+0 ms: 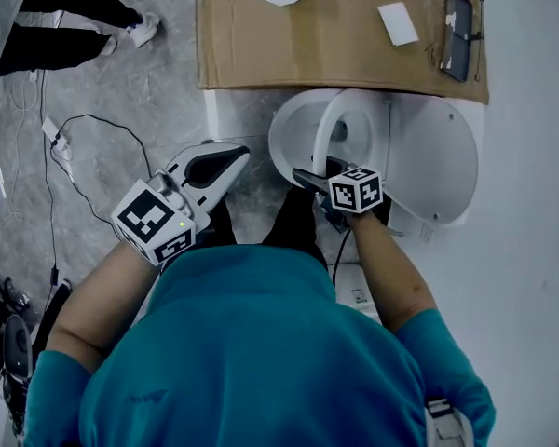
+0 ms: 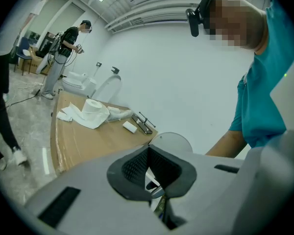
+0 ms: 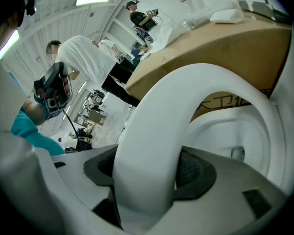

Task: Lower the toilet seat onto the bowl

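Note:
The white toilet seat (image 1: 338, 124) stands tilted up over the bowl (image 1: 293, 138), a little away from the open lid (image 1: 438, 156). My right gripper (image 1: 328, 186) is shut on the near part of the seat ring. In the right gripper view the seat (image 3: 206, 82) fills the gap between the two dark pads (image 3: 193, 173), and the bowl (image 3: 235, 131) shows through the ring. My left gripper (image 1: 225, 161) hangs left of the bowl, apart from it. Its jaws meet at the tips with nothing between them (image 2: 148, 153).
A cardboard-covered board (image 1: 335, 35) lies behind the toilet with tissue, a white card and a black tool on it. Cables (image 1: 84, 156) trail over the grey floor at left. A person's legs (image 1: 56, 26) stand at the top left. A white wall (image 1: 531, 250) closes the right side.

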Tool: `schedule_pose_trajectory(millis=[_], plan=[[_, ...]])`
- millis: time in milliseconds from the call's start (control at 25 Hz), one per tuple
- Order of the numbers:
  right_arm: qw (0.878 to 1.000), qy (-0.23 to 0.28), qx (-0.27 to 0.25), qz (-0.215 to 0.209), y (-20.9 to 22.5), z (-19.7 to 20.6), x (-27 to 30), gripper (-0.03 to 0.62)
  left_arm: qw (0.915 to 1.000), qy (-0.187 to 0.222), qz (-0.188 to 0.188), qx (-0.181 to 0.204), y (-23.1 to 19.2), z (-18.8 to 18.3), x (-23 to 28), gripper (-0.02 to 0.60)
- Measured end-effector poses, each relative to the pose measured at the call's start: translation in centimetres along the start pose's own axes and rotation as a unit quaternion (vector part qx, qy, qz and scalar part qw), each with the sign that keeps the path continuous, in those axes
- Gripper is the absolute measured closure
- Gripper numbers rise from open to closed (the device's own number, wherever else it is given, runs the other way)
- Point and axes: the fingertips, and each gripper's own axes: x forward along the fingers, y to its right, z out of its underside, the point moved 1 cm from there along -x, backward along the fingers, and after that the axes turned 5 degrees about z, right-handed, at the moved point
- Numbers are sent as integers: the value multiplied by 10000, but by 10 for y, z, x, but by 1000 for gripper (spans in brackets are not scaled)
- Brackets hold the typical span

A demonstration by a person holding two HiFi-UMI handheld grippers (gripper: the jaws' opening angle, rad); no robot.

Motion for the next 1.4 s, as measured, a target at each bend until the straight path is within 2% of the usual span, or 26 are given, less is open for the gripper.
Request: schedule_pose_trajectory(millis=[1080, 1400], plan=[[9919, -504, -252, 1141, 20, 27, 101, 303, 9992, 113, -262, -269, -69, 39, -37, 588], [9898, -672, -275, 1225, 26, 34, 122, 303, 9988, 128, -313, -364, -82, 52, -44, 588]])
